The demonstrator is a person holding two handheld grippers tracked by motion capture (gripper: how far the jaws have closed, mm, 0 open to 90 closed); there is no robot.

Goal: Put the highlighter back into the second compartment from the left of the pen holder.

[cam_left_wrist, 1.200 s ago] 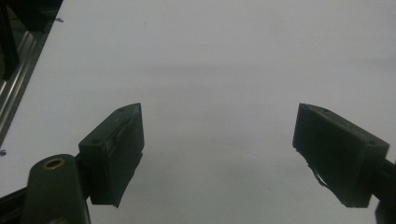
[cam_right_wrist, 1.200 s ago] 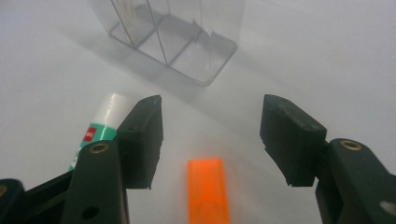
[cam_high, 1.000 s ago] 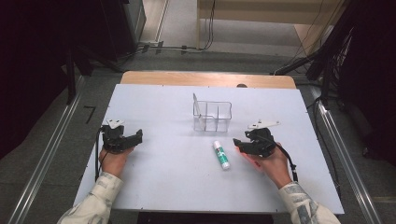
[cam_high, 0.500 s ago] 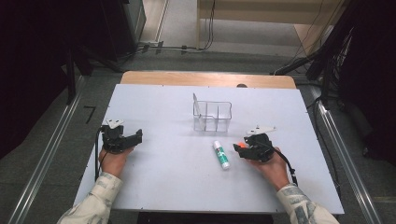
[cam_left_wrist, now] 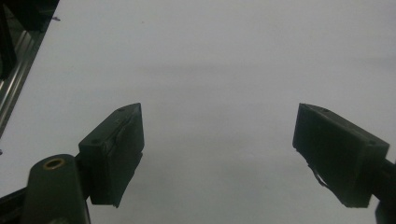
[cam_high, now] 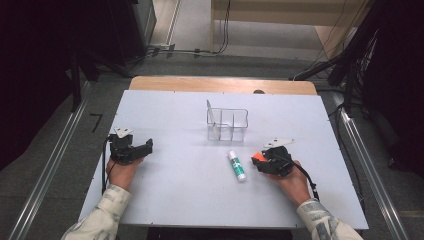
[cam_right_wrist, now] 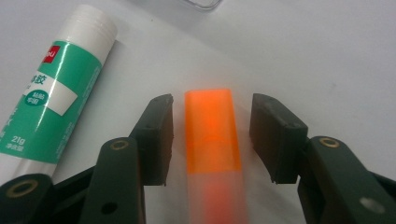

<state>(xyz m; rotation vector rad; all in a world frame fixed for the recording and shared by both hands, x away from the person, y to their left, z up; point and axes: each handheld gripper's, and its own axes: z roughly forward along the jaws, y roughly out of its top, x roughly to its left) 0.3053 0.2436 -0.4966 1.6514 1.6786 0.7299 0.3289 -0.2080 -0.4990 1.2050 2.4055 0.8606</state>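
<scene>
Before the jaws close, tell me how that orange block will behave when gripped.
The orange block looks stiff and flat-sided, so it should probably sit square between the pads without rolling. Its smooth, glossy surface may be a little slippery. It seems small and light, and the right hand-held gripper, whose jaws have just been closing around it, could nudge it sideways.

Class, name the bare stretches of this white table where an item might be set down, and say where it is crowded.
Bare: the stretch between the left gripper and the clear plastic divided organizer, and the white table near edge. Crowded: around the right gripper, the orange highlighter and the green-and-white glue stick.

Glossy orange plastic marker [cam_right_wrist: 212, 135], matt white table [cam_high: 175, 195]
</scene>
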